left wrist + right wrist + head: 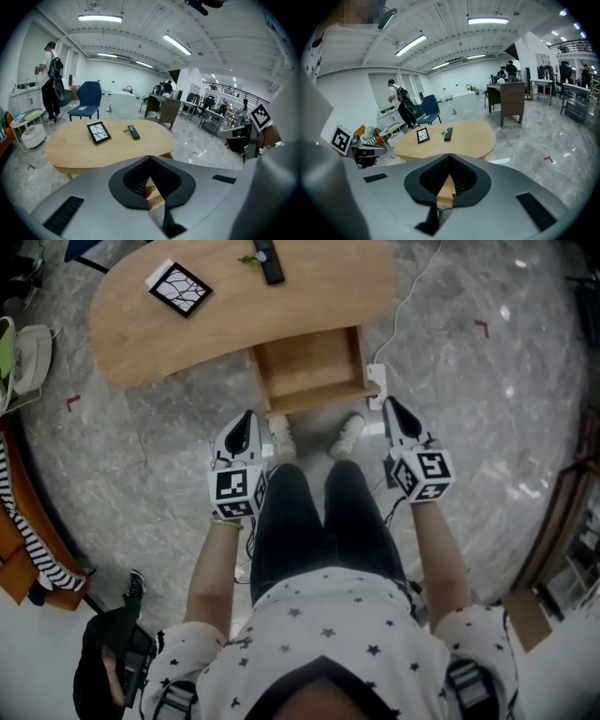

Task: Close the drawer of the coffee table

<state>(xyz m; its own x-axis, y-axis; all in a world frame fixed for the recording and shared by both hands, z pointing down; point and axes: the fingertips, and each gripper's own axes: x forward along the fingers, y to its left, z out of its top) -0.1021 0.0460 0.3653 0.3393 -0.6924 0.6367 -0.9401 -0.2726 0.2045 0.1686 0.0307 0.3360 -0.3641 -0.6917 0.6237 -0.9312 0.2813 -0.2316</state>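
The wooden coffee table (pixel 234 310) lies ahead of me, and its drawer (pixel 309 367) is pulled out toward my feet with a bare inside. My left gripper (pixel 247 420) hangs shut just short of the drawer's front left corner. My right gripper (pixel 392 409) hangs shut beside its front right corner. Neither touches the drawer. In the left gripper view the shut left gripper (pixel 150 157) points at the table (pixel 93 145). In the right gripper view the shut right gripper (pixel 449 155) points at the table (pixel 459 140). A sliver of drawer wood (pixel 446 190) shows below its tips.
A black remote (pixel 269 261) and a framed cracked-pattern tile (pixel 178 287) lie on the tabletop. A white power strip (pixel 377 385) with a cable sits on the floor by the drawer's right side. A blue chair (pixel 89 96) and a standing person (pixel 49 79) are beyond the table.
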